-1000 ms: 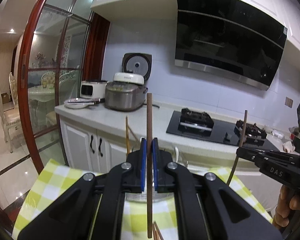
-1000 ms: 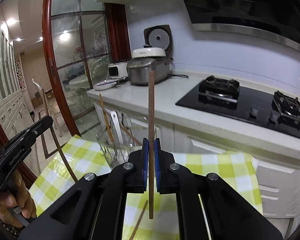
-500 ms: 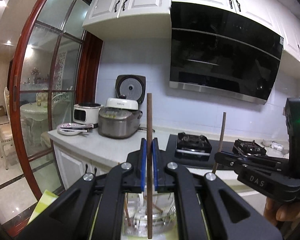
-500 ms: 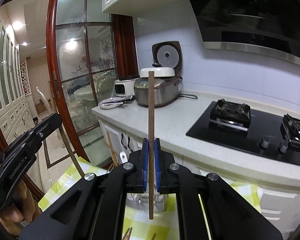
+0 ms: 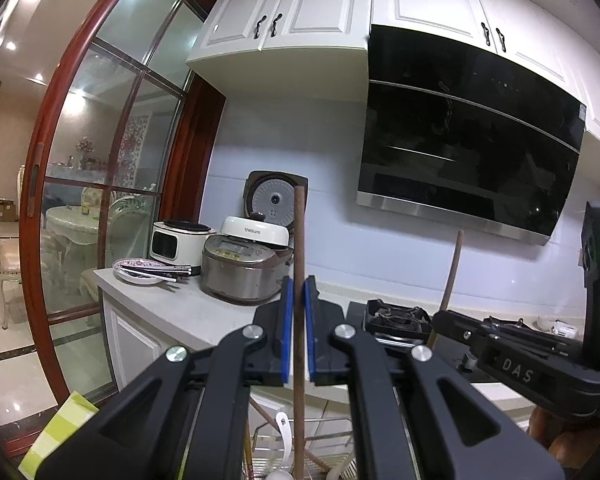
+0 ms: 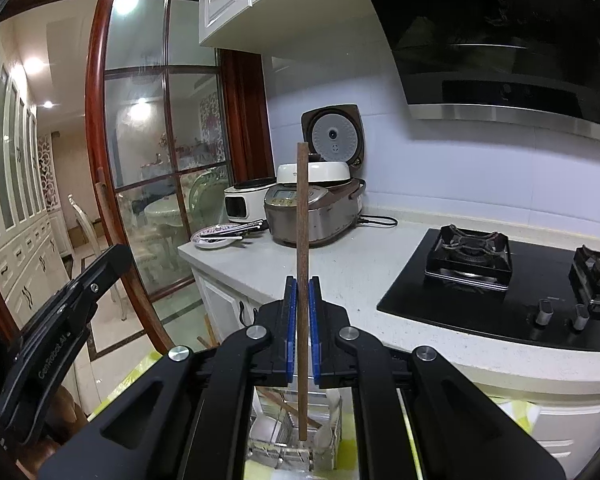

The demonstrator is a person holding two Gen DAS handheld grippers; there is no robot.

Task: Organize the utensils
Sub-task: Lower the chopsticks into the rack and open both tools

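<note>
Overhead, black range hood (image 5: pixel 468 152), white countertop (image 6: pixel 340 264) (rice cooker (image 6: pixel 316 216) there), both tongs (image 5: pixel 296 328) (image 6: pixel 302 332) clamped on upright chopsticks (image 5: pixel 299 240) (image 6: pixel 302 216)

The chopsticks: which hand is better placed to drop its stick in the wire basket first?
Probably the right. The right gripper holds its chopstick upright with the tip over the wire basket. The left gripper's chopstick also hangs above it, so it's close.
</note>
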